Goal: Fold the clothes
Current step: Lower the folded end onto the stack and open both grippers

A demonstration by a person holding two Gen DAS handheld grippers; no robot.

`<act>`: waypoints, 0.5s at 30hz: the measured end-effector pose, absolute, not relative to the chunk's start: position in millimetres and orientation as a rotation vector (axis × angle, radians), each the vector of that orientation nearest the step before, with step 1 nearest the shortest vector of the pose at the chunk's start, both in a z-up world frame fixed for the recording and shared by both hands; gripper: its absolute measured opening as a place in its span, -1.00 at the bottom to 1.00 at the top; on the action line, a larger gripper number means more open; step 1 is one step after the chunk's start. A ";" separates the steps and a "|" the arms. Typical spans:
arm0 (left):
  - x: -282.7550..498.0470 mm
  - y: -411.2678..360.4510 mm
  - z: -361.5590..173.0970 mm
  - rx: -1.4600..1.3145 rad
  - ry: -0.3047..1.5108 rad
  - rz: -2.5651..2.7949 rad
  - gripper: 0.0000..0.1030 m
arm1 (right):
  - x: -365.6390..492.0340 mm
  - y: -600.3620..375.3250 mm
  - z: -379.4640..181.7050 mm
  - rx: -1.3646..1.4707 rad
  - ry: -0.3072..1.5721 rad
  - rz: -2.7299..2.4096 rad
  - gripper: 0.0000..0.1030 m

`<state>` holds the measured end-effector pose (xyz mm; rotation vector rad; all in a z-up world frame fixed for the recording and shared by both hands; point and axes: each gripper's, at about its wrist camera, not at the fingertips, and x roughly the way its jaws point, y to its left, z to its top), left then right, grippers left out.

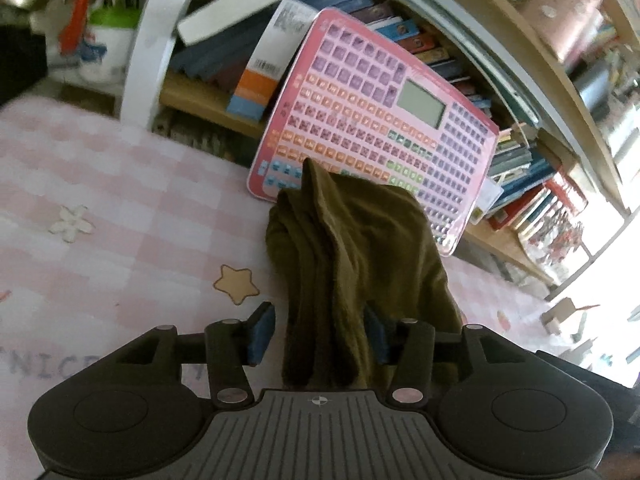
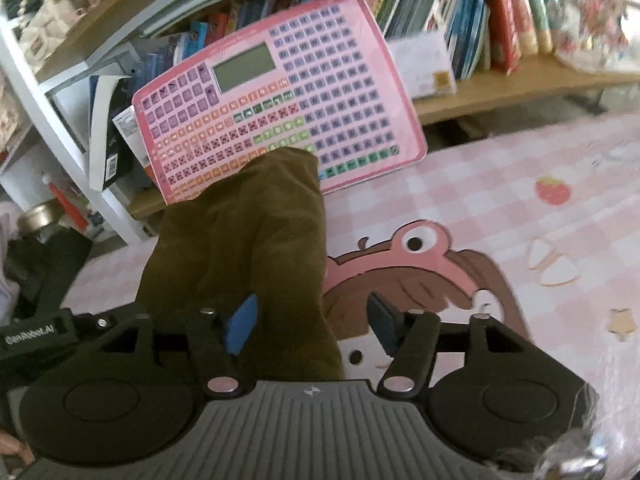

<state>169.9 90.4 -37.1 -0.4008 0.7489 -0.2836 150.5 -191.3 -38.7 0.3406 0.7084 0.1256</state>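
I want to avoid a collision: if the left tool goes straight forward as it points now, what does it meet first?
Probably the olive-brown garment, already lying between the open left tool; the pink keyboard toy stands behind it.

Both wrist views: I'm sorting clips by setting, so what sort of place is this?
Probably a child's room or study corner at home: crowded bookshelves, a pink toy learning keyboard, and a pink checked cartoon tablecloth.

We can't read any book spines [image 1: 520,188] on the shelf, way too blurry. The olive garment [image 1: 352,264] covers the pink keyboard toy's [image 1: 372,120] bottom edge, and its own near end vanishes behind the left hand-held gripper [image 1: 320,334]. Tablecloth lettering [image 1: 36,364] is partly blocked too. Key labels are too tiny.
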 end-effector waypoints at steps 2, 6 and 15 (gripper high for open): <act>157.4 82.8 -30.2 -0.353 0.728 -0.279 0.06 | 138.6 -186.4 -34.0 0.293 0.684 0.111 0.33; 128.7 63.3 -21.6 -0.247 0.697 -0.272 0.17 | 114.4 -177.7 -28.8 0.207 0.643 0.079 0.43; 68.4 31.9 -17.0 -0.196 0.678 -0.159 0.34 | 64.2 -176.7 -26.4 0.128 0.632 0.102 0.60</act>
